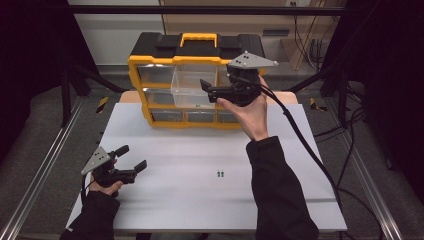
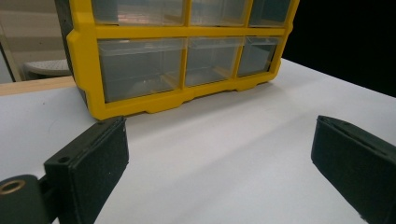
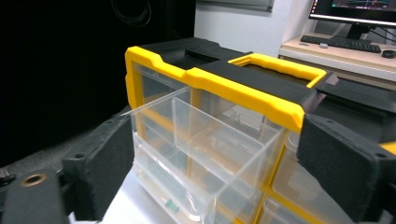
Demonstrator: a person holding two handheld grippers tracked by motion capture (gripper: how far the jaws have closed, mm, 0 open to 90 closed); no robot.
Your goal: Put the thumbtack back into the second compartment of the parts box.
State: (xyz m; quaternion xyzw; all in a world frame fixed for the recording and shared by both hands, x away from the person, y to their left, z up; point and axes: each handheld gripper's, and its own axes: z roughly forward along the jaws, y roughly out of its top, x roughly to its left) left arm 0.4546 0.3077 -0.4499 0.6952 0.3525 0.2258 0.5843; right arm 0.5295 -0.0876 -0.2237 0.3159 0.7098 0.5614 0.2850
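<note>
Clear plastic drawer (image 1: 190, 86) in the middle of the top row stands pulled forward out of the yellow-framed organiser cabinet with black top and yellow carry handle (image 1: 150, 65), which sits at the far edge of the white table (image 1: 200, 190). Right gripper (image 1: 208, 91) is raised in front of the cabinet at the drawer's right side; in the high view its jaws sit just beside the drawer's right front corner, though contact cannot be confirmed. In the right gripper view the jaws are spread wide, one to either side of the drawer (image 3: 205, 154), with clear gaps and nothing clamped. Left gripper (image 1: 134, 158) rests low near the table's front left, well apart from the cabinet, jaws parted wide and holding nothing; its own view shows bare tabletop (image 2: 224, 154) between them and the cabinet's bottom row beyond. Two small dark items (image 1: 220, 174), too small to identify, lie on the table near its middle.
</note>
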